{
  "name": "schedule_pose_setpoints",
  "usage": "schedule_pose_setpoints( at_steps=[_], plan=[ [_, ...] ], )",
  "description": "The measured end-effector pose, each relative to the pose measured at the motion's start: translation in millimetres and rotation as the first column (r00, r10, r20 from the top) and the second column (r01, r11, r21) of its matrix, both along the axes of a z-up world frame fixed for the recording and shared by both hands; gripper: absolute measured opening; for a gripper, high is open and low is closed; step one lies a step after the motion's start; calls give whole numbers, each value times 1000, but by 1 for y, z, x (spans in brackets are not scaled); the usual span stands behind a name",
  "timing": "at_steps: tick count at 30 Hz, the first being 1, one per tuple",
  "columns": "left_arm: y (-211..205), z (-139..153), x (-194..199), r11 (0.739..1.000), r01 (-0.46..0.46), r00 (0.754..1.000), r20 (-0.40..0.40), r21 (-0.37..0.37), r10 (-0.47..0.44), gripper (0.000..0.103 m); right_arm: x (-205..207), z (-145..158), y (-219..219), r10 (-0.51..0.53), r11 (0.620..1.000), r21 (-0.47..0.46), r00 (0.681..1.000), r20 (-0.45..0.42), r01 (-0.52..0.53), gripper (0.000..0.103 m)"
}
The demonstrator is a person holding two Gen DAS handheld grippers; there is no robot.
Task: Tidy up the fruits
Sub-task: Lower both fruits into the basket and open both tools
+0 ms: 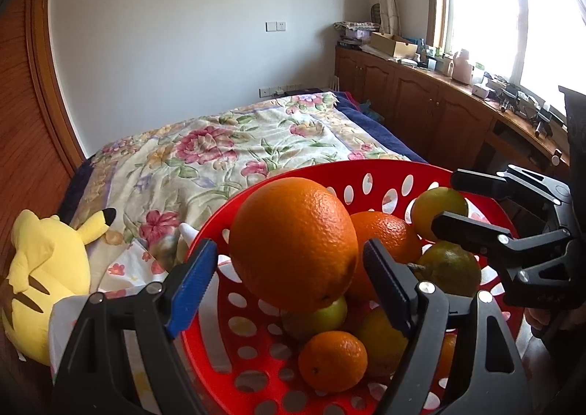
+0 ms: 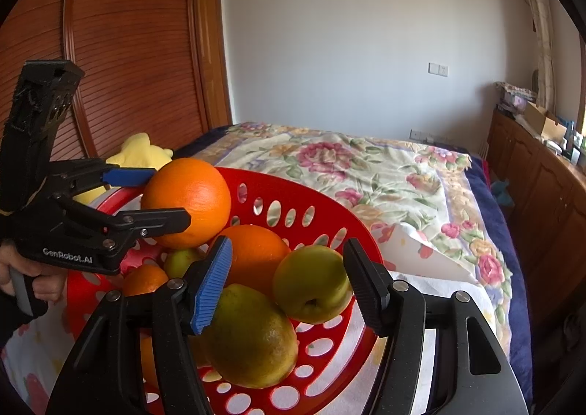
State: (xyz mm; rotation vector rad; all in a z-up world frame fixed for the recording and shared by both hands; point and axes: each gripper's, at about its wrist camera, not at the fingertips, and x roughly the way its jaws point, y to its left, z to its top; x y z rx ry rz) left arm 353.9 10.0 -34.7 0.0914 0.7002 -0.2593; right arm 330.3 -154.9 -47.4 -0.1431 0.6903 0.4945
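Left tool (image 1: 289,268) is gripping the big orange (image 1: 293,243) between its pads, holding it above the red basket (image 1: 384,173) on the bed (image 1: 219,144). Right tool (image 2: 289,283) is sitting released, jaws straddling a green-yellow apple (image 2: 311,283) inside the basket.

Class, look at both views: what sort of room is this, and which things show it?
Most likely a bedroom: a bed with a floral quilt, a yellow plush toy beside it, and wooden cabinets under a curtained window.

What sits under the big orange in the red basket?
Under the big orange lie a green fruit and another orange; the red basket floor beneath them is covered.
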Motion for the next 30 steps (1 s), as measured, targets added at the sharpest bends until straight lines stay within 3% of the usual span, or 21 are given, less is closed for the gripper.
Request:
schedule_pose_setpoints(
  at_steps=[15, 23, 30],
  plan=[
    [14, 41, -81, 1000, -6, 996, 86, -26, 9, 82, -46, 39, 0, -12, 1000, 16, 999, 32, 12, 65],
    [22, 34, -131, 999, -8, 995, 95, -36, 11, 82, -101, 41, -3, -30, 1000, 5, 999, 35, 30, 65],
    [30, 11, -168, 999, -26, 996, 80, -47, 30, 82, -142, 28, -1, -47, 999, 10, 999, 5, 47, 65]
  ],
)
